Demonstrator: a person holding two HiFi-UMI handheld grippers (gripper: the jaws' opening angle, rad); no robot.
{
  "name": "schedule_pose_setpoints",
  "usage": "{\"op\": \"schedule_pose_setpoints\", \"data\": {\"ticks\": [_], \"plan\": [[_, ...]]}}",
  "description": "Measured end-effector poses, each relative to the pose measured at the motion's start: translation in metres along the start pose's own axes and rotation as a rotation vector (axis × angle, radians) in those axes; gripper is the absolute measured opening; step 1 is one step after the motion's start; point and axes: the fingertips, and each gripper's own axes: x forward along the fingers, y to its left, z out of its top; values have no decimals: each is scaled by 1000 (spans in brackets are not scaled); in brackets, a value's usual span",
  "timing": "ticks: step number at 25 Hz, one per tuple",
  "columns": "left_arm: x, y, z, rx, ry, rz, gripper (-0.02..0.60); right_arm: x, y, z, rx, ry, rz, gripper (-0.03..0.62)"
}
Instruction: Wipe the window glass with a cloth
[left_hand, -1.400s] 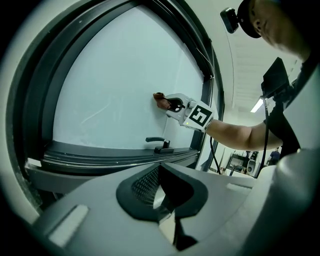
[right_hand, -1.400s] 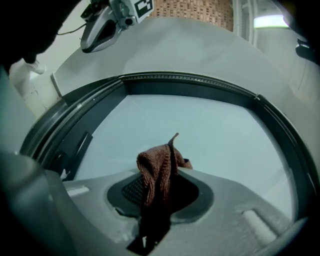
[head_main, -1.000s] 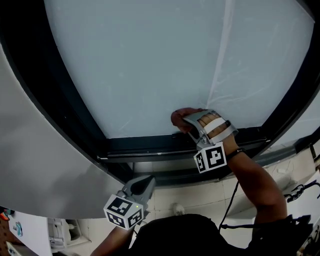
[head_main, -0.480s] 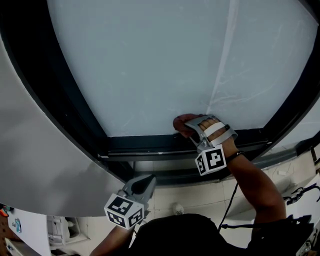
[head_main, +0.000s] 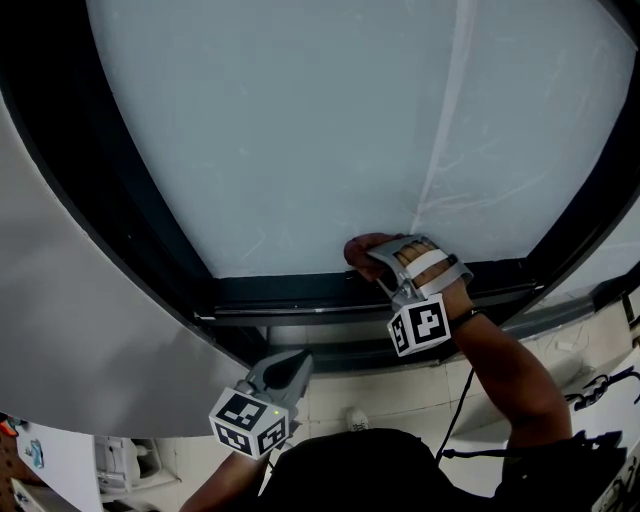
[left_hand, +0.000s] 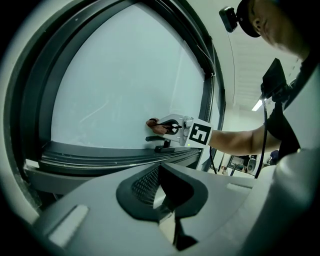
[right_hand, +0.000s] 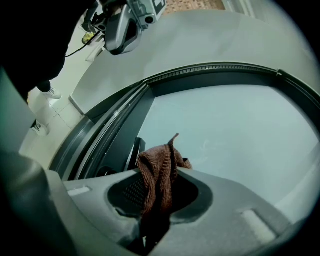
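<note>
Wiping is judged under way low on the pale frosted window glass (head_main: 330, 130), where a brown knitted cloth (right_hand: 157, 167) is pinched between the jaws of the right gripper (right_hand: 159, 187). The left gripper (head_main: 292, 367) is held low, jaws together, empty. With the dark metal frame (head_main: 300, 293) just below, open glass upward is offered for the next stroke.

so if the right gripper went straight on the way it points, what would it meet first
Probably the window glass, just above the bottom frame. The brown cloth in the right gripper sticks out ahead, so it would touch first; depth is unclear.
</note>
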Motion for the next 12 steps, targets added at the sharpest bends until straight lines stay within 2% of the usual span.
{"op": "schedule_pose_setpoints", "data": {"ticks": [6,12], "plan": [[6,1,0,0,4,7,17,-1,0,1,41,-23,20,66],[11,5,5,-10,-11,60,17,-4,0,1,114,-57,76,64]]}}
